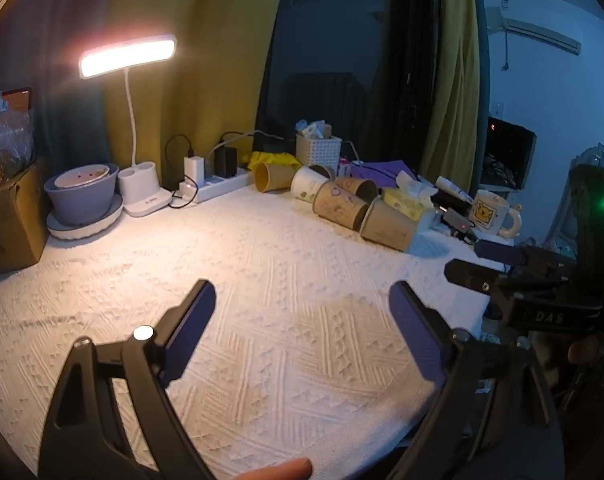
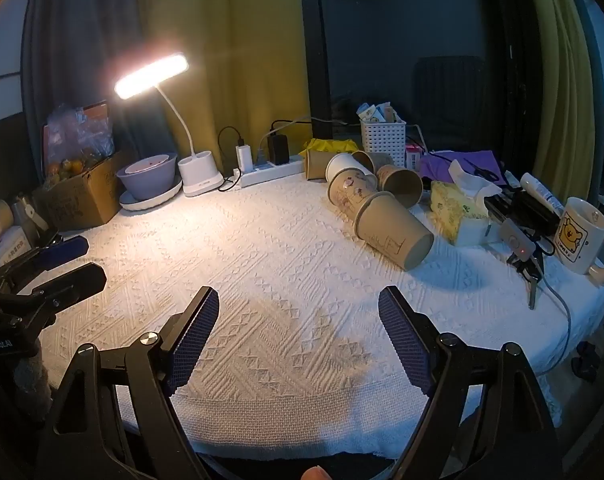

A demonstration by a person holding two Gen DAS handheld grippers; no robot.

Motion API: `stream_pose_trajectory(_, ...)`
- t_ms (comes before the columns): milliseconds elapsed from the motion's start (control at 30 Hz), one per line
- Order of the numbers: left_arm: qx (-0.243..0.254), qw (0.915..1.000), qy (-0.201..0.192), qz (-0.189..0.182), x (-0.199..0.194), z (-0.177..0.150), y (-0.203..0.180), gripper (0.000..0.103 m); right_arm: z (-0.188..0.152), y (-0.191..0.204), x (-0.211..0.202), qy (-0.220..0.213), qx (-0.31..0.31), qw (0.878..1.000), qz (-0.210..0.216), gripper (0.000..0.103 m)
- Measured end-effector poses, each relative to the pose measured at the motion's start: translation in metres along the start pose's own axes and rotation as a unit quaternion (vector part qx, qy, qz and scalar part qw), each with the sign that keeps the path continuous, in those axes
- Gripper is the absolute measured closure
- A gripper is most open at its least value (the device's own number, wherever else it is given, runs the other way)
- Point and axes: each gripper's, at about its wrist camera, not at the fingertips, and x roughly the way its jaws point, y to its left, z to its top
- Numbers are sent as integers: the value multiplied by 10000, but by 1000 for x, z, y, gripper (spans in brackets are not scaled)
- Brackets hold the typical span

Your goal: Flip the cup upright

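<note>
Several paper cups lie on their sides at the back right of the white textured cloth (image 2: 286, 280). The nearest brown cup (image 2: 393, 234) (image 1: 387, 225) lies with its base toward me; a printed cup (image 2: 351, 192) (image 1: 339, 204) and a white cup (image 2: 341, 165) (image 1: 309, 184) lie behind it. My left gripper (image 1: 302, 300) is open and empty, low over the cloth's front. My right gripper (image 2: 298, 304) is open and empty, also over the front. Each gripper shows in the other's view, the right one (image 1: 481, 266) and the left one (image 2: 74, 262).
A lit desk lamp (image 2: 152, 74) with white base, a purple bowl on a plate (image 2: 148, 176), a cardboard box (image 2: 78, 196) and a power strip (image 2: 270, 171) line the back. A white basket (image 2: 383, 140), tissue pack (image 2: 457, 210) and bear mug (image 2: 581, 236) stand at the right.
</note>
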Motion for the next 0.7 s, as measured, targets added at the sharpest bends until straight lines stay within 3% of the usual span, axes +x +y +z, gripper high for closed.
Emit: stream_pose_trajectory(700,3,10000,-63,-15,-5,3,-2,13,1,0,0,44,-9,10000,-29,18)
